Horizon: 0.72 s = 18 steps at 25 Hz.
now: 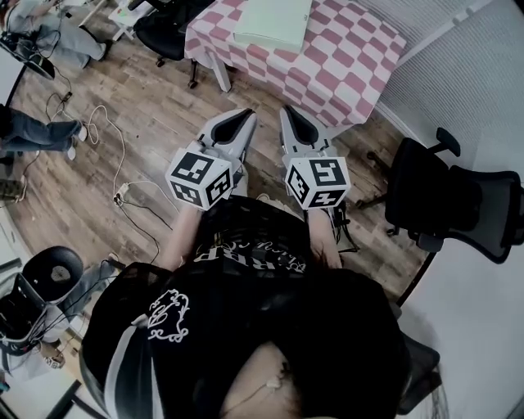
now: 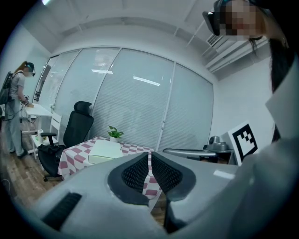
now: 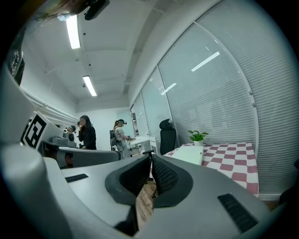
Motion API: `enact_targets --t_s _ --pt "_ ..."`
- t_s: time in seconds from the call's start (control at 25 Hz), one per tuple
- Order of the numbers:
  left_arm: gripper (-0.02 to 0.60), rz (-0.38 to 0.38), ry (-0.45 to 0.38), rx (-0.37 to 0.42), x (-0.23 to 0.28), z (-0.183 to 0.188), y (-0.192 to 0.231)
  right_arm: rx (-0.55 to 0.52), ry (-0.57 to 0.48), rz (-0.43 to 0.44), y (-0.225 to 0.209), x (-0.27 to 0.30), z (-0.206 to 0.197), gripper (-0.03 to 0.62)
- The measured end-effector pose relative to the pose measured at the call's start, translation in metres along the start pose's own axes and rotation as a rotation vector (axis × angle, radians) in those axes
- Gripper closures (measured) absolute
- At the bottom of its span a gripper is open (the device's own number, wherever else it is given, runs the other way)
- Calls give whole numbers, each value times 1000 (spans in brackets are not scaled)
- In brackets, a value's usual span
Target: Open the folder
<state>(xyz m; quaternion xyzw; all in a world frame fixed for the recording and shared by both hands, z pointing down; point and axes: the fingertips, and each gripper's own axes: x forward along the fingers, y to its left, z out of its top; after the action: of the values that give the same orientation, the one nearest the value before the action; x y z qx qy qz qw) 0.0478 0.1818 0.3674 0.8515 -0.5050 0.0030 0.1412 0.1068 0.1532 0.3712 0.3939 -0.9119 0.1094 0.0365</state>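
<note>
A pale green folder lies shut on a table with a pink-and-white checked cloth at the top of the head view. My left gripper and right gripper are held side by side over the wooden floor, short of the table's near edge. Both point toward it. In the left gripper view the jaws meet at their tips with nothing between them, and the folder shows beyond them. The right gripper also has its jaws together and empty, with the folder ahead to the right.
A black office chair stands at the right, another beside the table's far left. Cables trail over the floor at left. A small potted plant sits on the table behind the folder. People stand across the room.
</note>
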Motion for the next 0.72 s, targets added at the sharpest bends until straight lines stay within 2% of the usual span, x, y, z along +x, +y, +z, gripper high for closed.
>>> enact_targets --t_s 0.28,0.72 --pt "549 -43 31 -7 37 1 27 8 22 -44 -25 32 -1 572" --pt "549 -108 34 -10 119 45 123 32 43 -154 -81 134 25 572"
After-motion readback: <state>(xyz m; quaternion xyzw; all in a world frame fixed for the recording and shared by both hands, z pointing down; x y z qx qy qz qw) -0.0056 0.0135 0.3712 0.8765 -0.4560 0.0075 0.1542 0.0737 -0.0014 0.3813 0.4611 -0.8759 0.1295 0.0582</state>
